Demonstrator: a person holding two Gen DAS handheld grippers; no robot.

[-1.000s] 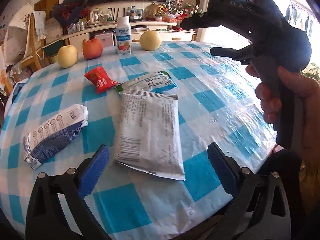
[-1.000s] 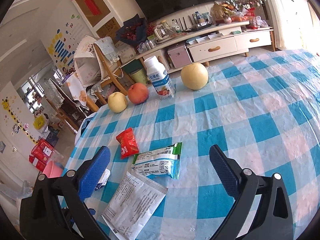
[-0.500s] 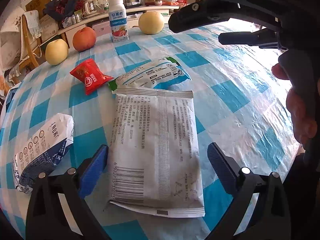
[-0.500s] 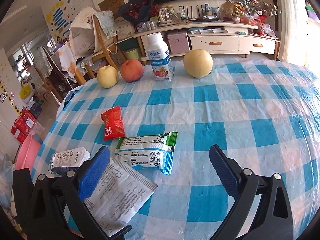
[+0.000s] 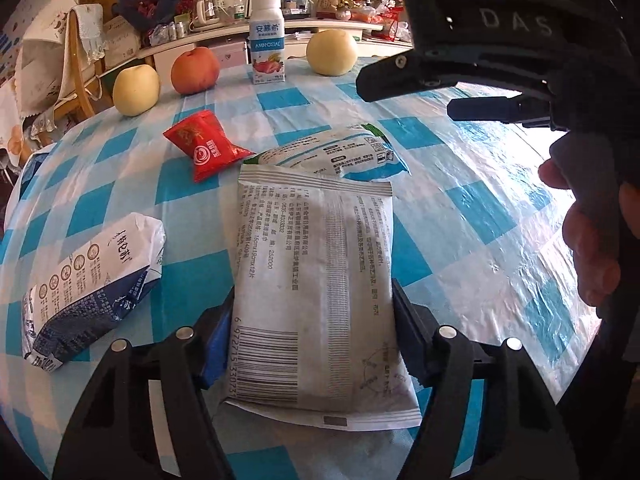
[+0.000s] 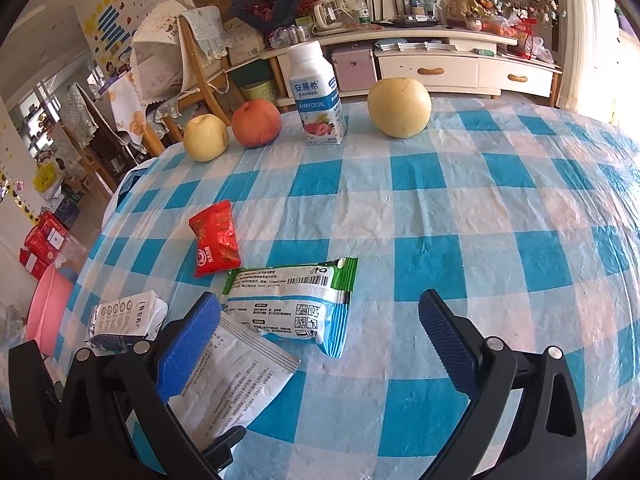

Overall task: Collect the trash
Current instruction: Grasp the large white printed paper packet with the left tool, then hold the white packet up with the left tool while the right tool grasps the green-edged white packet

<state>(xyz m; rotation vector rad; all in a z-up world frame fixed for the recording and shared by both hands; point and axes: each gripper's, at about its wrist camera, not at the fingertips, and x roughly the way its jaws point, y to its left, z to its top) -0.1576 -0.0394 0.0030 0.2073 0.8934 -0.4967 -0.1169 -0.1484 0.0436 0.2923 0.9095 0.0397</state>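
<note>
Closing in since a second ago, the left gripper [image 5: 312,332] fingers now pinch the grey packet [image 5: 316,280] by its sides, so squeeze firmly before lifting off the surface [image 5: 460,216] while the right gripper [image 6: 320,344] fingers stay spread, empty.

Left fingers [image 5: 218,336] partly hidden behind the white packet [image 5: 316,280]

two close wrist views angled down, both over the same checked tablecloth [image 5: 460,216]
</note>
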